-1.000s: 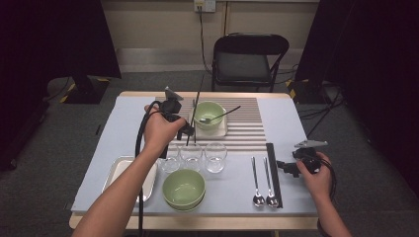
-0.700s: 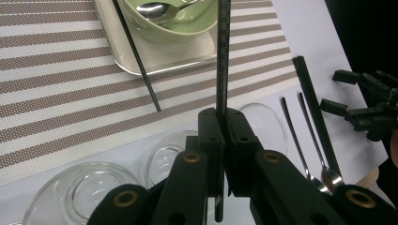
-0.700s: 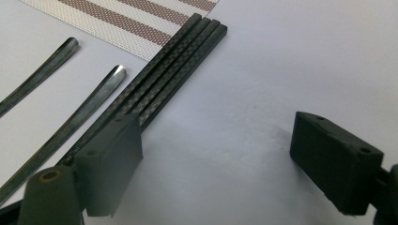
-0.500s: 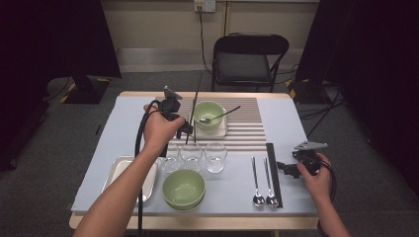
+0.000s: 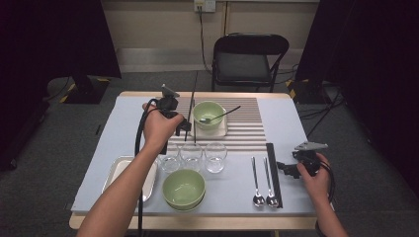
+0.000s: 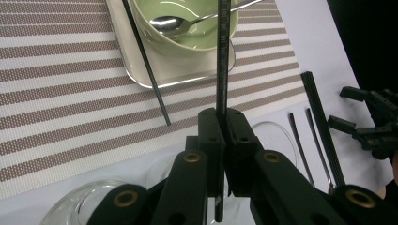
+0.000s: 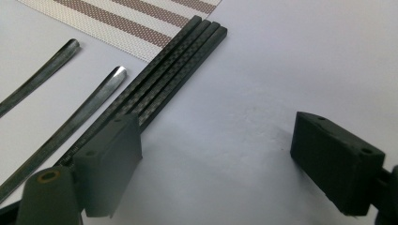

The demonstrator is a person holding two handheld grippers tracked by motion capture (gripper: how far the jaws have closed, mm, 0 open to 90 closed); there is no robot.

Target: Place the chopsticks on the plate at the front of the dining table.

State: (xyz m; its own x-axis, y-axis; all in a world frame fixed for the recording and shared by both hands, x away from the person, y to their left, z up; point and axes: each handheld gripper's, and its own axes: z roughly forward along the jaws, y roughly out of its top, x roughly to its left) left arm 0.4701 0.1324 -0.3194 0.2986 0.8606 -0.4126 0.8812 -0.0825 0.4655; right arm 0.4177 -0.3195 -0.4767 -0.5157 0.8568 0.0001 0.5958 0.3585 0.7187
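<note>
Left claw point(image 6: 224, 119): clenched on a single black chopstick point(image 6: 223, 56), pinched near its lower end and held above the worktop point(image 5: 296, 123).
Change: almost none. Against the views of a second ago, the left hand has barely moved and the grip is as tight as it was. The right hand has kept still.
Meaning: judged from this, the placing step is paused in mid-air, with the stick carried over but not yet laid down.
Held chopstick: slim, straight and matte black. It points away from the person, and its far end crosses over the rim of the green bowl point(image 6: 187, 42).
Partner stick: a second chopstick point(image 6: 146, 61) already lies on the striped placemat point(image 6: 56, 93), just beside the small tray point(image 6: 141, 75) under that bowl. The held one probably belongs next to it.
Bowl: pale green, with a metal spoon point(image 6: 173, 23) resting inside.
Right claw point(image 7: 216, 150): released, its jaws wide apart and nothing between them. It sits low over the worktop with its left jaw by the remaining chopsticks point(image 7: 173, 61).
Remaining chopsticks: a tight black bundle with a woven sheen, lying right of the two spoons point(image 5: 262, 180).
Near edge: three glasses point(image 5: 192, 155), another green bowl point(image 5: 184, 187) and a steel tray point(image 5: 116, 173), none touched by either claw.
</note>
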